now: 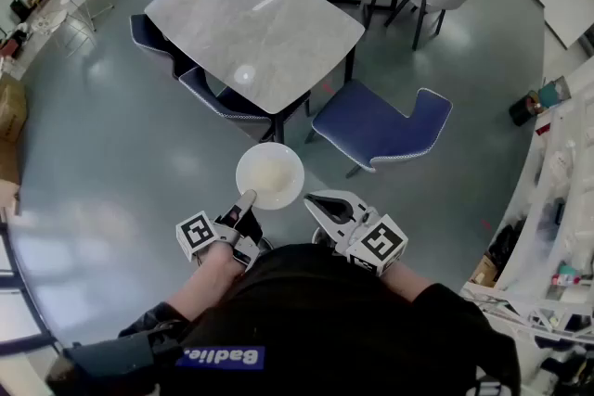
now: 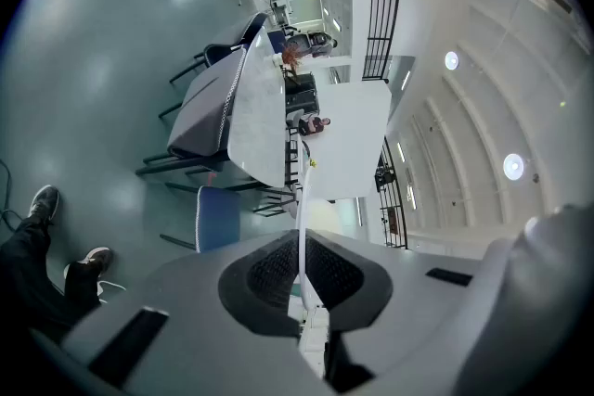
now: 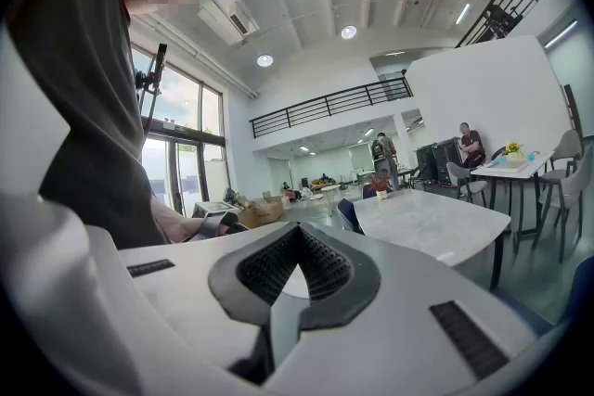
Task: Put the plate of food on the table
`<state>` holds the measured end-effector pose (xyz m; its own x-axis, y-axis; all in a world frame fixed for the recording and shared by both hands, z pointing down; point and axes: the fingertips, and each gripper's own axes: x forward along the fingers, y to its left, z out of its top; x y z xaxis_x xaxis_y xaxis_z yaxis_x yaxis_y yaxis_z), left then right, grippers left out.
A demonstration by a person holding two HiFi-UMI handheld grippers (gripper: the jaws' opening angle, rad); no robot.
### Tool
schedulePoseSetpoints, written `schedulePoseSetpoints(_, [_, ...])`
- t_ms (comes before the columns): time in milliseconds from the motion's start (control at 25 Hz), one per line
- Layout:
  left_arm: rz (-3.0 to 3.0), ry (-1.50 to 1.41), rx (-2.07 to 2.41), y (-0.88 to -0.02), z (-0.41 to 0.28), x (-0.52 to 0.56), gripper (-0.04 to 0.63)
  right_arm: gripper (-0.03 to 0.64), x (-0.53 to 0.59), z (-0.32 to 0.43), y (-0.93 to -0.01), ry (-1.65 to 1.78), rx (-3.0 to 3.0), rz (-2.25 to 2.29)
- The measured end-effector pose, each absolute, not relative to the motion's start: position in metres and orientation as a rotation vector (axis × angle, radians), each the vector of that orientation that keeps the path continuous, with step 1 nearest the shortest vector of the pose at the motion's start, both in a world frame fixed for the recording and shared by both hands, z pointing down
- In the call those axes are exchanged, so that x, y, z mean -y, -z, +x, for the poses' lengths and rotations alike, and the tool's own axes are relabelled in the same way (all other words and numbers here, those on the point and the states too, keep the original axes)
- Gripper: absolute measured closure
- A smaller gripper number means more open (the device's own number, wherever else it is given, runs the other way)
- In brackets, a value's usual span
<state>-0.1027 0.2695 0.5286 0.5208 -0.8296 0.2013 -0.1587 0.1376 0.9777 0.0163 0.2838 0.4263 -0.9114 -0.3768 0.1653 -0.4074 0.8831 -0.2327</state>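
Plate of pale food (image 1: 269,176) hangs over the floor, just short of the grey marble table (image 1: 251,23) and left of 1 blue chair (image 1: 380,127). The left gripper (image 1: 247,202) pinches its near rim. Only the left gripper view shows that rim edge-on, clamped between the pads (image 2: 269,275). The right gripper (image 1: 320,204), just right of the plate, has its 2 jaws closed together on nothing, which the right gripper view makes plain.

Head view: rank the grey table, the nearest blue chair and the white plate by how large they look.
1. grey table, clearly the largest.
2. blue chair.
3. white plate, the smallest even though it is held nearest the camera.
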Motion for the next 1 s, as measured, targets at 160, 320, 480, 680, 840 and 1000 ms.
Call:
schedulePoseSetpoints(160, [1.374, 0.606, 0.941, -0.526, -0.101, -0.269, 0.580, 0.607, -0.281, 0.018, -0.423, -0.387, 2.960, 0.624])
schedulePoseSetpoints(320, [1.372, 0.612, 0.938, -0.525, -0.100, -0.269, 0.580, 0.607, -0.281, 0.019, -0.425, -0.376, 2.959, 0.608])
schedulePoseSetpoints(480, [1.366, 0.614, 0.938, -0.526, -0.100, -0.268, 0.580, 0.608, -0.280, 0.016, -0.424, -0.361, 2.997, 0.583])
schedulePoseSetpoints(680, [1.359, 0.616, 0.940, -0.527, -0.095, -0.265, 0.580, 0.607, -0.277, 0.022, -0.423, -0.391, 2.981, 0.576])
schedulePoseSetpoints(840, [1.360, 0.616, 0.951, -0.526, -0.090, -0.259, 0.580, 0.607, -0.266, 0.030, -0.424, -0.384, 3.002, 0.591])
schedulePoseSetpoints(1000, [1.348, 0.637, 0.966, -0.525, -0.084, -0.251, 0.580, 0.607, -0.256, 0.038, -0.424, -0.396, 3.008, 0.571])
